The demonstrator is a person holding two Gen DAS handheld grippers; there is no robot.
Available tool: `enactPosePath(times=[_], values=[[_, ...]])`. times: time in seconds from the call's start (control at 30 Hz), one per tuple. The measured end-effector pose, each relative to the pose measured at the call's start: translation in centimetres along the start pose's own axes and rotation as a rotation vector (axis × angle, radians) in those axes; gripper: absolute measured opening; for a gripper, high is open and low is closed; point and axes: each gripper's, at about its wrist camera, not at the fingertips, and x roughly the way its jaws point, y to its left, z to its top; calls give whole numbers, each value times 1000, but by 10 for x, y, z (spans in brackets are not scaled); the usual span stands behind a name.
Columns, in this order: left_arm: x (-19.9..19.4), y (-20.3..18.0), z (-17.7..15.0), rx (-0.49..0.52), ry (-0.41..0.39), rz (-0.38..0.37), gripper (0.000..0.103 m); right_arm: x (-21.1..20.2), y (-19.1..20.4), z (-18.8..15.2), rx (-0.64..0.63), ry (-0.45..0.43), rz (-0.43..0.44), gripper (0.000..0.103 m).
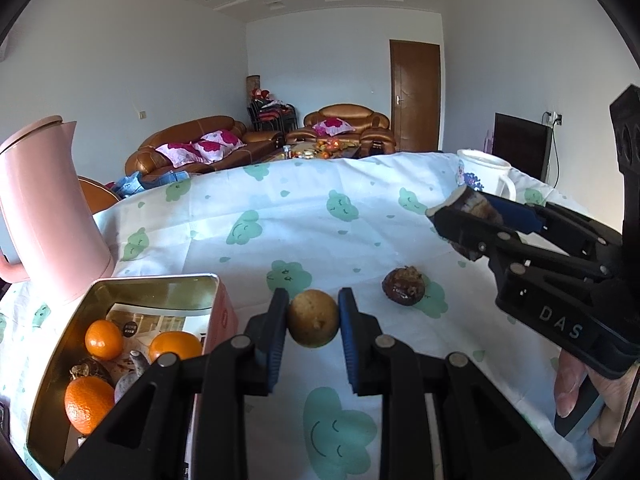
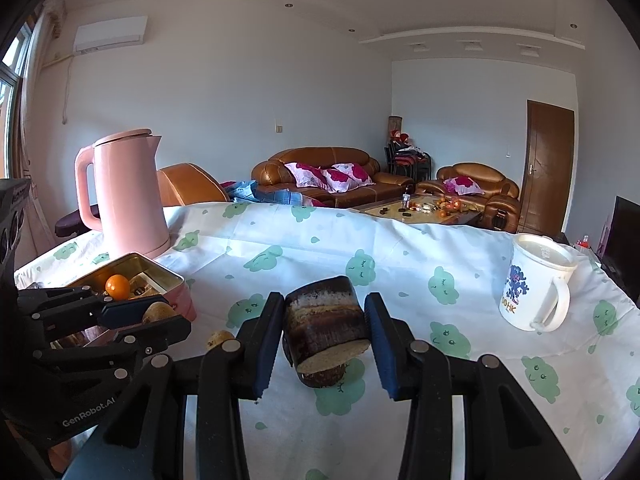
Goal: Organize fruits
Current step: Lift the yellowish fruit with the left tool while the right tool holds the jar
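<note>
Both hand-held grippers grip: left (image 1: 313, 317) one brownish fruit (image 1: 313, 323), right (image 2: 325, 322) one sugarcane piece (image 2: 326, 330).

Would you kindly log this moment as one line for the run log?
left claw: shut on brown fruit | right claw: shut on cut stalk | tin: holds oranges | dark fruit: on cloth

"DAS" stands on the right gripper (image 1: 444, 216) body — "GenRobot.AI" on the left gripper (image 2: 160, 312) body; the mug (image 2: 534, 282) reads "OOHK", partly.
</note>
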Motion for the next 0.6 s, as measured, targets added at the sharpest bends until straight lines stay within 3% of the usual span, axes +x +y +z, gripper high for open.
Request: enactPosePath(times=[0.6], values=[[-19,2,-2,-15,-92,27,26,-9,3,-1,-11,-46,-5,44]])
